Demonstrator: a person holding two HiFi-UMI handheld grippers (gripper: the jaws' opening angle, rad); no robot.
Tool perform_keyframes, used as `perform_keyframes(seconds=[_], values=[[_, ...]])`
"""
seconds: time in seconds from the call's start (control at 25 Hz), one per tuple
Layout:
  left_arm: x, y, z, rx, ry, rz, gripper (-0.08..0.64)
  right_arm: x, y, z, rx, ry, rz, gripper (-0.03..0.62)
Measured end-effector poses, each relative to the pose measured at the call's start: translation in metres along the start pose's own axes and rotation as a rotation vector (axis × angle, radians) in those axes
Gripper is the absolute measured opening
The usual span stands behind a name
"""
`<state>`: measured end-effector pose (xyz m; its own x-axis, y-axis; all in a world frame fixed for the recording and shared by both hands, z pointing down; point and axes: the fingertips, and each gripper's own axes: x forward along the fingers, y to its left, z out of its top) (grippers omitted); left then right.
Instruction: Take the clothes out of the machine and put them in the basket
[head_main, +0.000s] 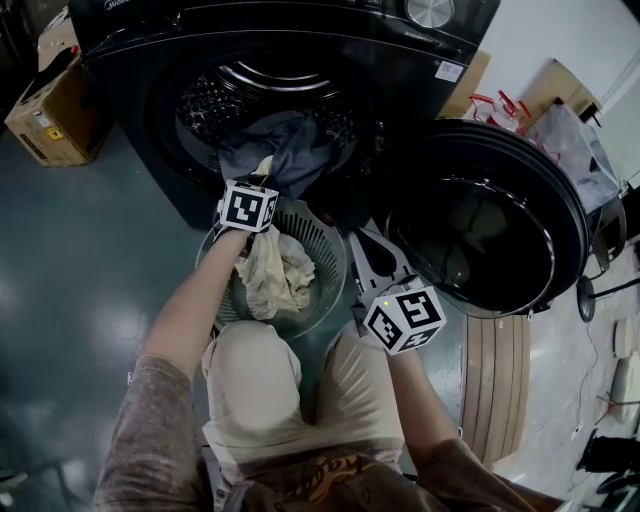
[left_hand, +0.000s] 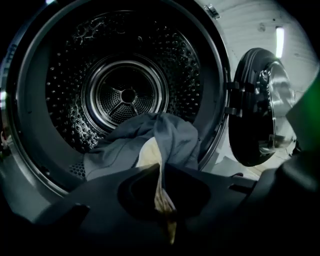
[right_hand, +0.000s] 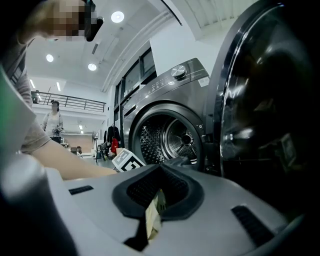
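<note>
Clothes (head_main: 290, 145) spill from the machine (head_main: 300, 40) at upper centre of the head view: a grey-blue garment (head_main: 300, 130) with a cream cloth (head_main: 263, 166) tucked in its folds. My left gripper (head_main: 258, 178) reaches right up to that cream bit. Just below it the basket (head_main: 332, 250) holds another cream piece (head_main: 275, 275). My right gripper (head_main: 365, 250) hangs by the basket's right rim, near the swung-open door (head_main: 480, 230) and apart from the clothes.

In the left gripper view I see the jaws clamped together on the cream cloth. It runs from under the grey-blue garment at centre into the slit between them, with the drum (left_hand: 127, 95) behind.

In the right gripper view the jaws are pressed together. A yellowish strip (right_hand: 154, 217) sits in the slit, and I can't tell what it is. The machine's mouth stands ahead at centre.
</note>
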<state>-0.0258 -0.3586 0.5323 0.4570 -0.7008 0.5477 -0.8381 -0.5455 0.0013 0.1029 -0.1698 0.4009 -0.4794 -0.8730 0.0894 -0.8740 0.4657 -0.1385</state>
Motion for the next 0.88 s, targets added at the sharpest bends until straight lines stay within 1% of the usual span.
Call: perform_keyframes(seconds=[0.12, 0.24, 0.4, 0.6, 0.76, 0.84, 0.88], values=[[-0.024, -0.020, 0.005, 0.012, -0.031, -0.069, 0.020, 0.000, 0.001, 0.000, 0.002, -0.003, 0.011, -0.003], [-0.062, -0.045, 0.012, 0.029, -0.076, -0.147, 0.020, 0.002, 0.002, 0.002, -0.002, -0.006, 0.027, -0.003], [-0.114, -0.068, 0.010, 0.024, -0.091, -0.209, 0.020, 0.007, 0.009, 0.003, -0.003, -0.010, 0.057, -0.003], [-0.164, -0.080, -0.007, -0.004, -0.075, -0.223, 0.020, 0.012, 0.028, 0.005, -0.013, -0.011, 0.109, -0.003], [-0.185, -0.082, -0.027, -0.034, -0.067, -0.238, 0.020, 0.015, 0.040, 0.005, -0.012, -0.010, 0.136, -0.003], [-0.188, -0.078, -0.033, -0.038, -0.065, -0.221, 0.021, 0.017, 0.045, 0.005, -0.013, -0.009, 0.147, -0.003], [-0.188, -0.075, -0.035, -0.032, -0.064, -0.203, 0.034, 0.017, 0.048, 0.004, -0.014, -0.009, 0.151, -0.003]])
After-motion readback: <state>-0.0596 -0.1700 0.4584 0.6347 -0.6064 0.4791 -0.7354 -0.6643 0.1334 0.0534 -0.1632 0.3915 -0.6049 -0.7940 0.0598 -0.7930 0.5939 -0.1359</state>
